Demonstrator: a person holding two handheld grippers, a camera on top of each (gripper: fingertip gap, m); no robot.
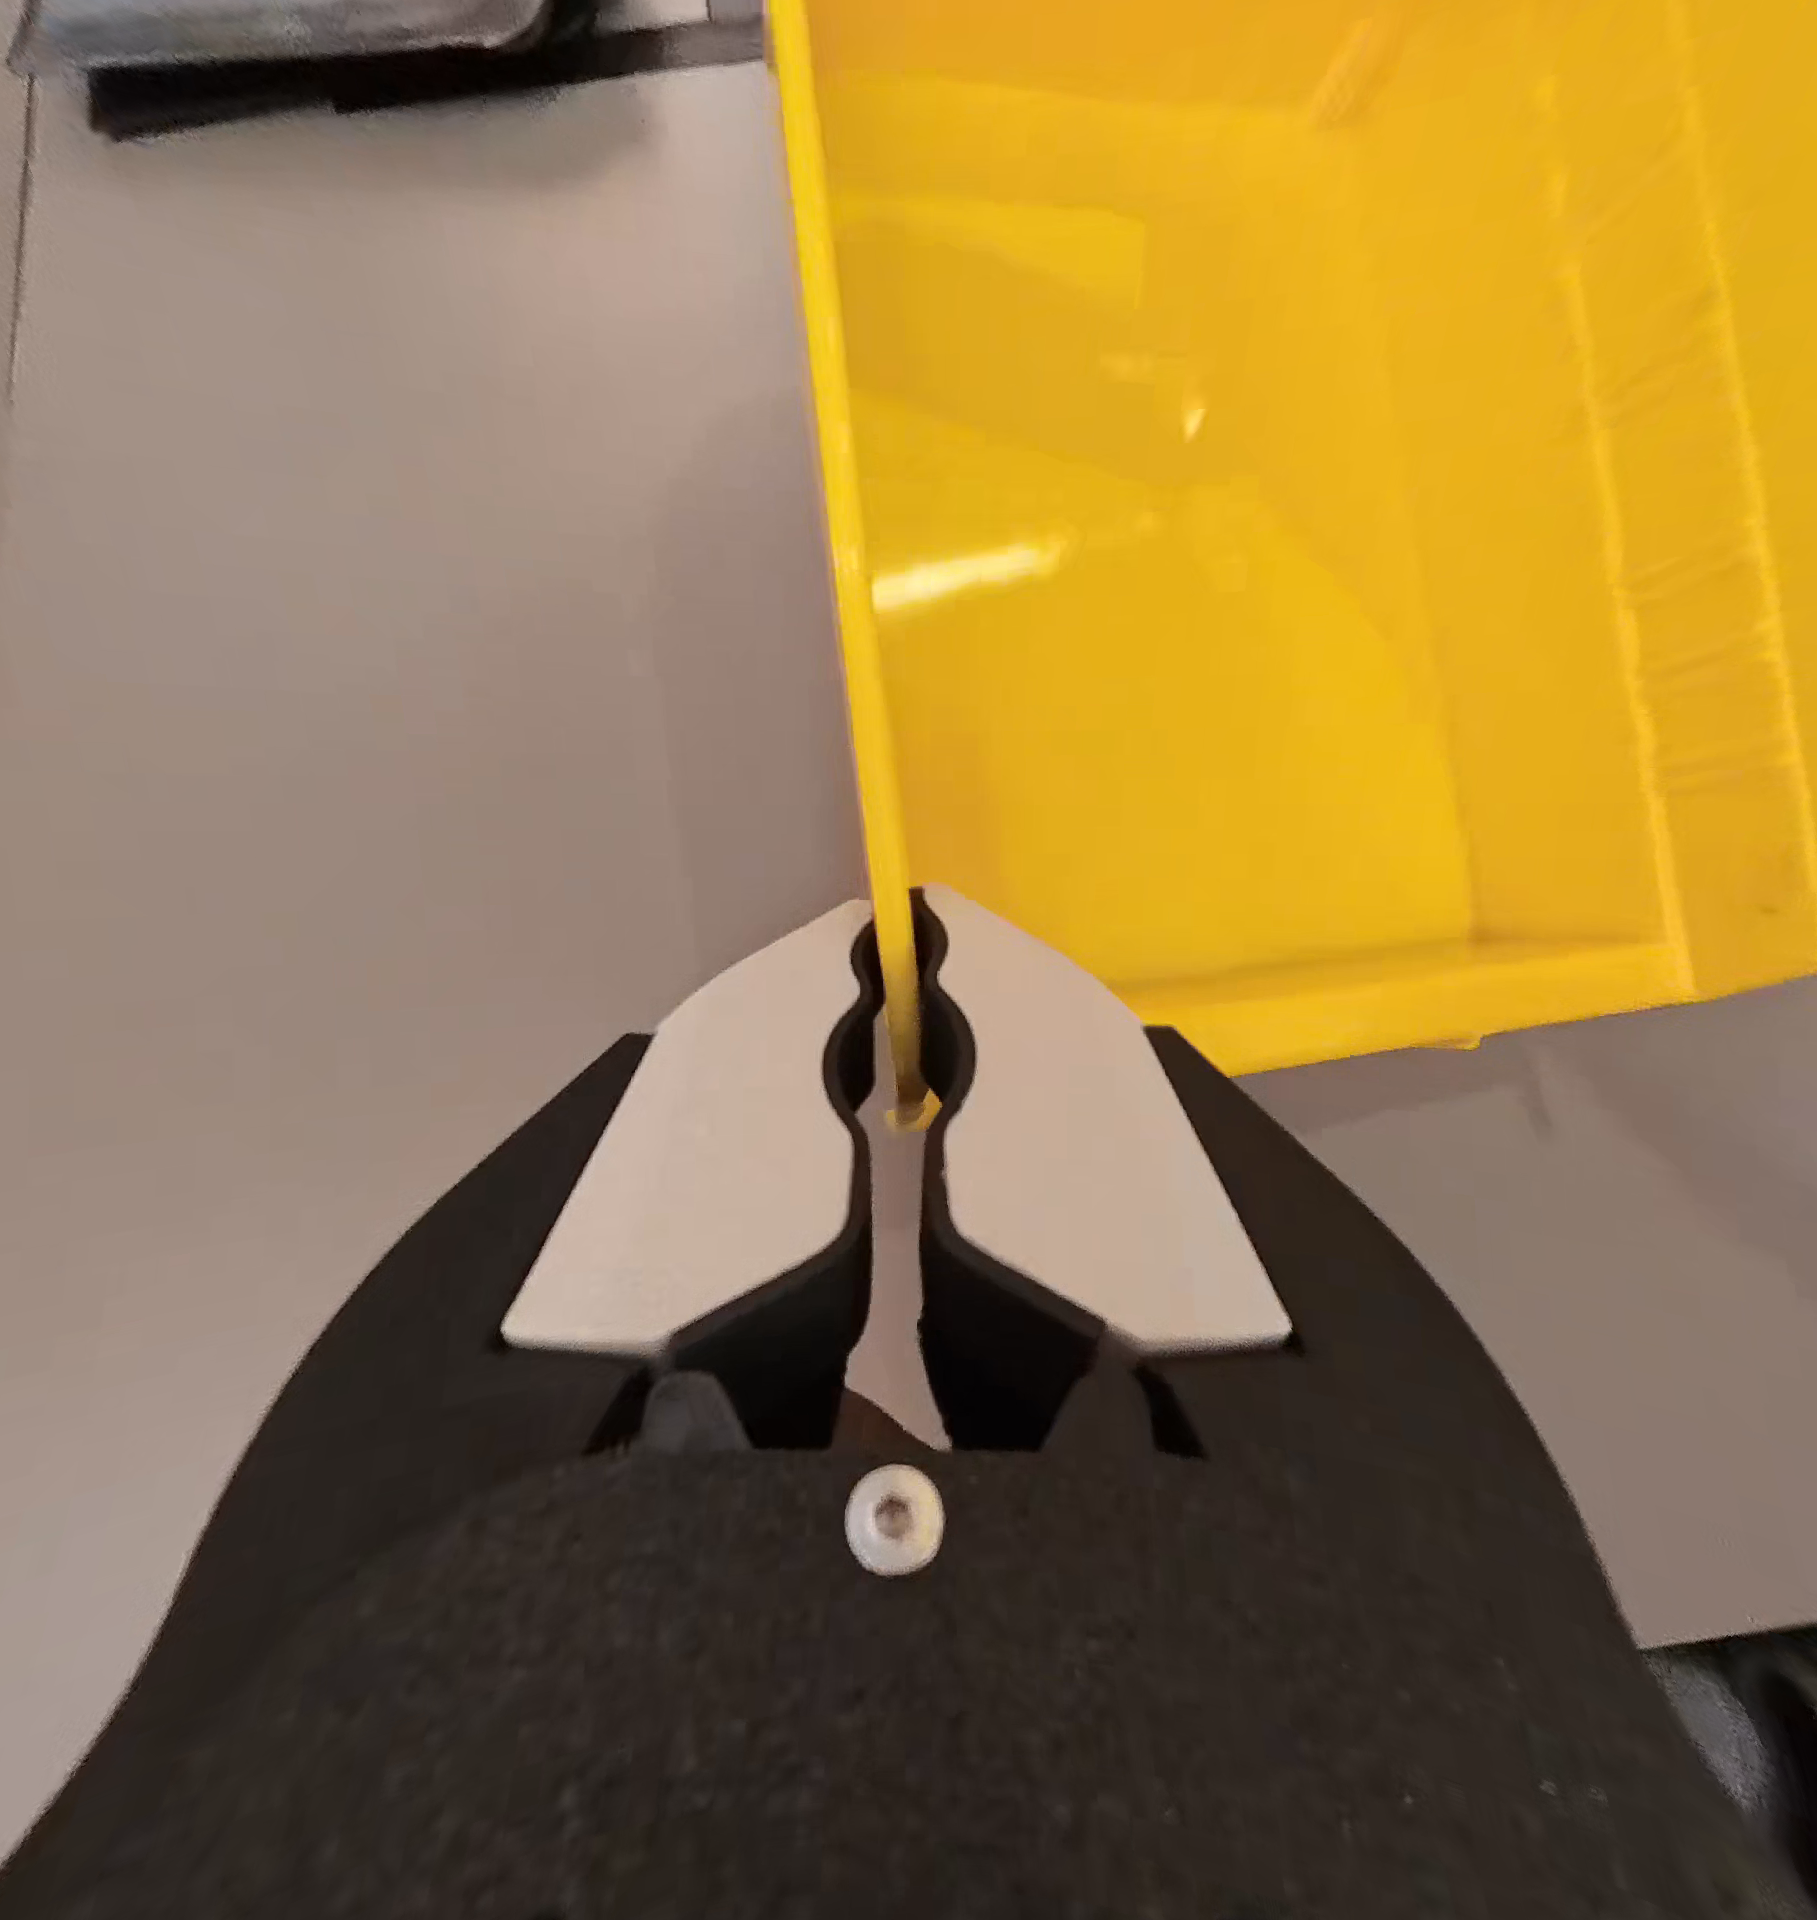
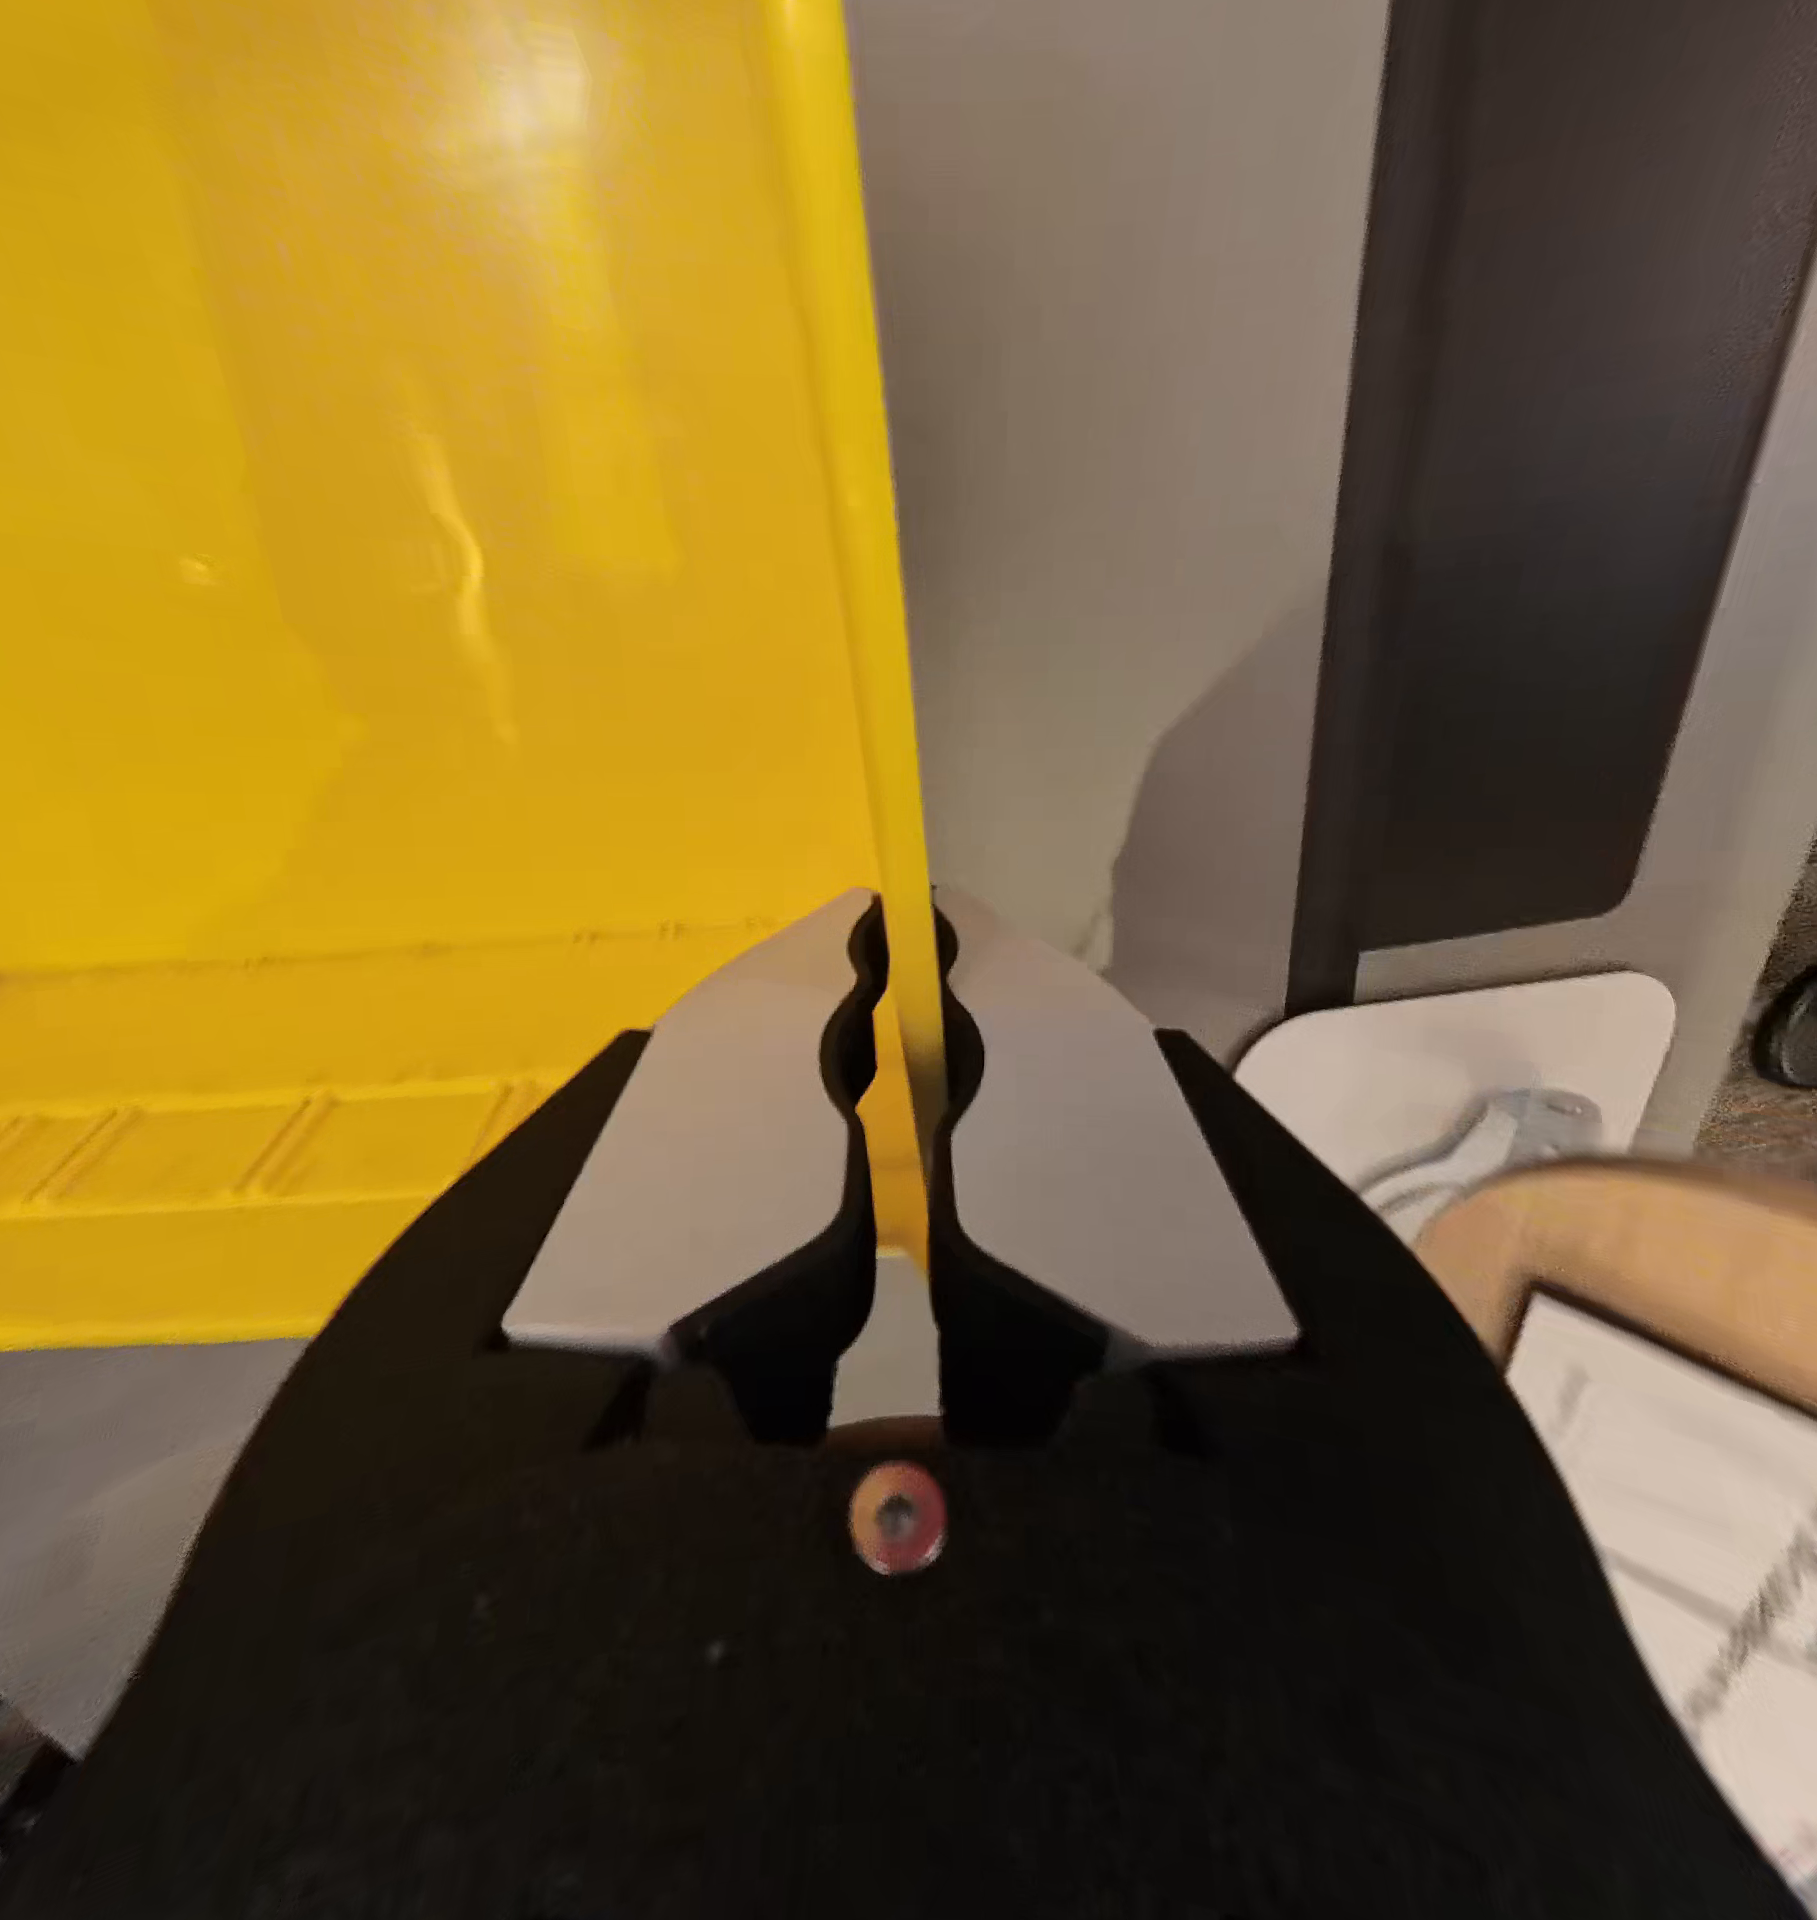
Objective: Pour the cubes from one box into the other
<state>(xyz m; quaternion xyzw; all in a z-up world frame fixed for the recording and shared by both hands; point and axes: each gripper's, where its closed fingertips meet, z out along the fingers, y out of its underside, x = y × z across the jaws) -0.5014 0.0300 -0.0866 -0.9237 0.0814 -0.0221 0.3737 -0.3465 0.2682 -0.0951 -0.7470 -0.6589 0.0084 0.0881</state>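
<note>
Yellow plastic box [image 1: 1299, 520]: both grippers, left [image 1: 899, 914] & right [image 2: 904, 914], are clamping fingers on opposite walls, lifting it off grey counter [image 1: 364, 623]. No cubes visible inside; receiving box not in view, so pour progress unclear.

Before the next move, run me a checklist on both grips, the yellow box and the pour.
1. Left gripper shut on the yellow box wall: ok.
2. Right gripper shut on the opposite wall: ok.
3. Wall seated deep between the fingers, both sides: ok.
4. Cubes in the box: none visible in the part of the inside shown; cannot tell.
5. Receiving box in position: not in either view; cannot tell.
6. Grey table beside the box free of obstacles: ok.
</note>
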